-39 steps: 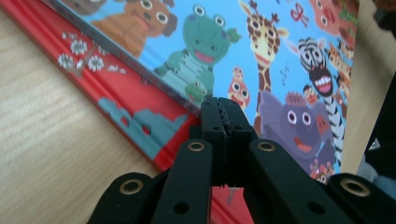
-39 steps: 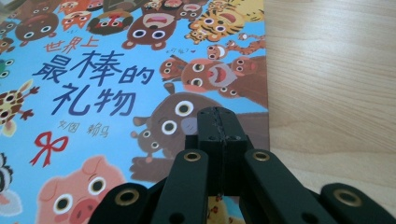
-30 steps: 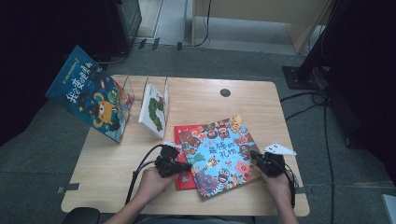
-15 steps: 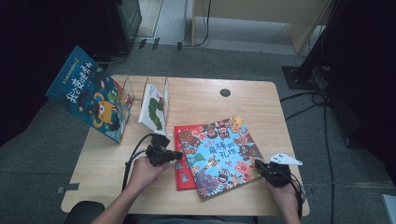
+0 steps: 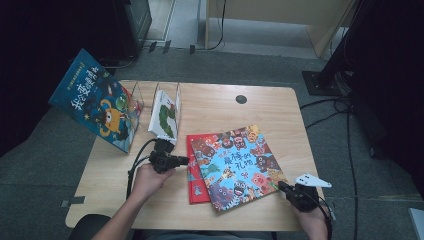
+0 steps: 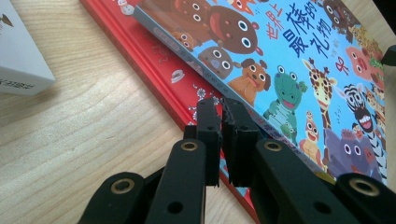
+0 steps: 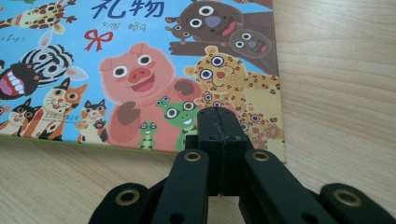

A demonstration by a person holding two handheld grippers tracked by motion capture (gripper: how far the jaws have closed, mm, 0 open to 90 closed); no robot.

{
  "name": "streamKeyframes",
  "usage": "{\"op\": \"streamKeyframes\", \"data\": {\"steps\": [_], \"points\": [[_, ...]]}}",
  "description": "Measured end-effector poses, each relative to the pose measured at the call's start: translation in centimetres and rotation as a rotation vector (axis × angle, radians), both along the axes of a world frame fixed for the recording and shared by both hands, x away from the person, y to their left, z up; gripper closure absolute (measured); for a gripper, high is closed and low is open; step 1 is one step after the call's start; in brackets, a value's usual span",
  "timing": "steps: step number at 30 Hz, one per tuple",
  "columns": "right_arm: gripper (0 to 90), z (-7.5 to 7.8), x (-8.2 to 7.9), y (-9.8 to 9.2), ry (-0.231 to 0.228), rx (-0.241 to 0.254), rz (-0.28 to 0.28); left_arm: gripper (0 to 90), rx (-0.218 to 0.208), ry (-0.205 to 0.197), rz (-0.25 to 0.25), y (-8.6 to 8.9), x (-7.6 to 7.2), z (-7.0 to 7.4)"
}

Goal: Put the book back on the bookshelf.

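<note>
- Bench [image 5: 225,107]: pale wood top, rounded corners, a small dark round grommet [image 5: 241,99] near the far edge.
- Animal picture book [image 5: 235,167]: blue cover crowded with cartoon animals, lying flat and turned at an angle, right of the bench's centre. Its left part overlaps the red book; its near corner points toward the bench's front edge.
- Red book [image 5: 196,186]: flat on the bench beneath the animal picture book, with only its left strip and near corner exposed.
- Left gripper [image 5: 184,160]: held in the person's left hand, lying level, tips just beside the left edge of the stacked books. In the left gripper view [image 6: 221,116] the jaws stand nearly together with a thin slit between them and nothing in it, over the red book's border.
- Right gripper [image 5: 281,185]: held in the person's right hand at the front right of the bench, tips at the animal picture book's near right corner. In the right gripper view [image 7: 218,122] the jaws are pressed fully together, empty, just short of the cover's edge.
- Wire rack [image 5: 150,95]: far left of the bench, holding a white book [image 5: 165,117] upright and slanted.
- Large blue book [image 5: 97,106]: leaning at the rack's left end, overhanging the bench's side.
</note>
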State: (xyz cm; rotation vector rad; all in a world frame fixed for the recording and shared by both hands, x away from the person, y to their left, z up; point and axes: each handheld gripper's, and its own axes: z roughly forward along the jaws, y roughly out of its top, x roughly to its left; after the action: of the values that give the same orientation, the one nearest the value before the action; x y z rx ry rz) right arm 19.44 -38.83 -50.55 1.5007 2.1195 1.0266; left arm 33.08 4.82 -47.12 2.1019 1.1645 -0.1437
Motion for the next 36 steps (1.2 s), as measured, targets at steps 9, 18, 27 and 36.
{"op": "streamKeyframes", "data": {"steps": [9,18,27,36], "points": [[90.0,0.1,-0.3,0.0,0.014,0.012,-0.007,86.4,-0.004,0.003,0.015,0.4,0.3,0.1],[90.0,-0.6,-0.9,-0.6,0.074,0.01,-0.007,85.8,-0.004,-0.001,0.033,0.7,0.7,0.4],[90.0,-0.7,-0.3,-1.3,0.076,0.015,-0.051,84.7,0.012,-0.002,0.04,0.9,0.6,0.3],[90.0,-0.7,1.6,-1.6,0.054,0.004,-0.055,84.1,0.019,0.002,0.068,1.4,0.7,-0.1]]}}
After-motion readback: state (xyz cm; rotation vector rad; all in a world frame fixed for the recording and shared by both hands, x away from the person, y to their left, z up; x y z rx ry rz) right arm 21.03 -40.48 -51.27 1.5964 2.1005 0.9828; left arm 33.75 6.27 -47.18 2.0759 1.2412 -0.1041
